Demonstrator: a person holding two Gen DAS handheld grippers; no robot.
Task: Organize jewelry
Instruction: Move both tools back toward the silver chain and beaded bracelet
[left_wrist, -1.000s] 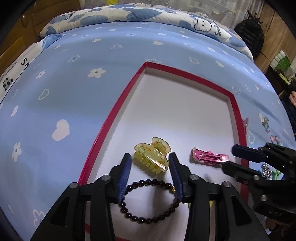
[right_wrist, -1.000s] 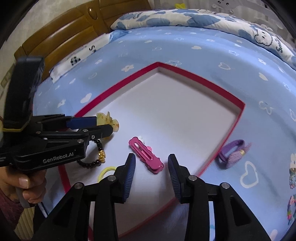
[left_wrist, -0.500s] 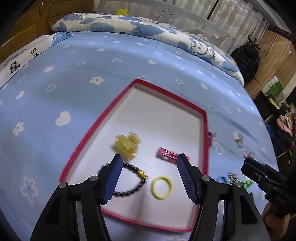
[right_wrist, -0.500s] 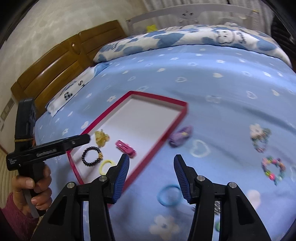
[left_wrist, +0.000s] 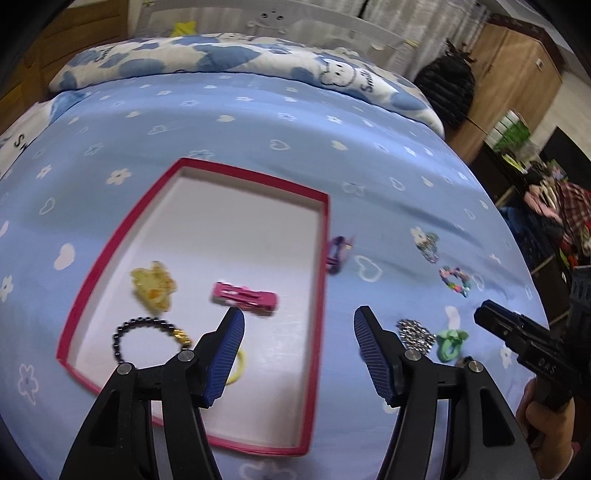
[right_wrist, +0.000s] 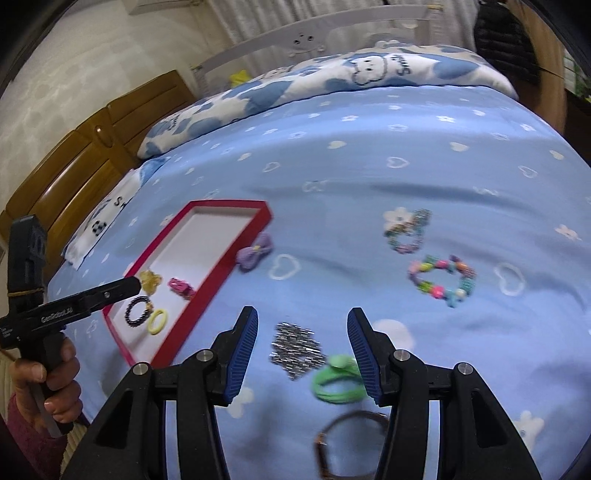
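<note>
A red-rimmed white tray (left_wrist: 321, 258) (right_wrist: 236, 254) lies on the blue bedspread. In it are a yellow claw clip (left_wrist: 153, 286), a pink hair clip (left_wrist: 245, 297), a black bead bracelet (left_wrist: 147, 339) and a yellow hair tie (left_wrist: 238, 365). My left gripper (left_wrist: 297, 352) is open and empty above the tray's right edge. My right gripper (right_wrist: 301, 352) is open and empty above a silver rhinestone piece (right_wrist: 295, 349) and a green scrunchie (right_wrist: 338, 378). A purple bow (right_wrist: 255, 254), two colourful bead bracelets (right_wrist: 441, 280) (right_wrist: 406, 230) and a brown ring (right_wrist: 351, 443) lie loose on the bed.
A blue-and-white quilt (right_wrist: 332, 77) is heaped at the far end of the bed. A wooden headboard (right_wrist: 74, 166) stands at the left. Wardrobes and clutter (left_wrist: 517, 122) stand beyond the bed's right side.
Both grippers have pulled back and up from the tray and opened wider. The right gripper has swung right over the loose items on the bed.
</note>
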